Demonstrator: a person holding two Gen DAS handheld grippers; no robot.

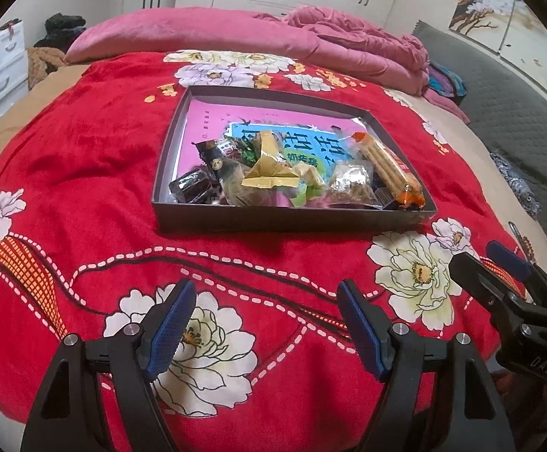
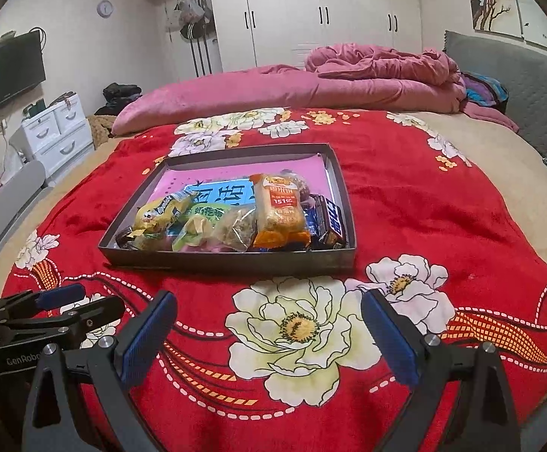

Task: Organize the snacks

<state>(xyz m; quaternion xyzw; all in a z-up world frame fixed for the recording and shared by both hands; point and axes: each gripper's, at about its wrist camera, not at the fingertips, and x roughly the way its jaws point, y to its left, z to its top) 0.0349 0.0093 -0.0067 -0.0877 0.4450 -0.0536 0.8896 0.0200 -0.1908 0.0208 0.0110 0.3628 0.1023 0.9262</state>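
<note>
1. Left wrist view: your left gripper [image 1: 264, 324] fills the bottom of the frame, jaws apart with nothing between them, only the red floral blanket [image 1: 85, 173] underneath.
2. Above it, at the centre of the frame, sits the dark tray [image 1: 292, 222] with the snacks heaped toward its near edge — a long orange-ended biscuit pack [image 1: 390, 167] on the right, a gold wrapper [image 1: 269, 173] in the middle, dark packets [image 1: 194, 184] on the left.
3. At the right edge you can see your right gripper [image 1: 495, 263], well apart from the tray.
4. Right wrist view: your right gripper [image 2: 269, 335] spans the bottom of the frame, jaws wide and empty, above a white flower print.
5. The tray [image 2: 228, 260] lies just beyond, left of centre; the orange biscuit pack [image 2: 279, 211] stands tallest, a dark blue bar [image 2: 330, 222] to its right, a yellow pack [image 2: 160, 214] to its left.
6. To do this step well, I'd pick one packet off the top of the heap — come in over the near wall, not through it.
7. Crinkly wrappers will likely slip, so close across the pack's body rather than on a loose end.
</note>
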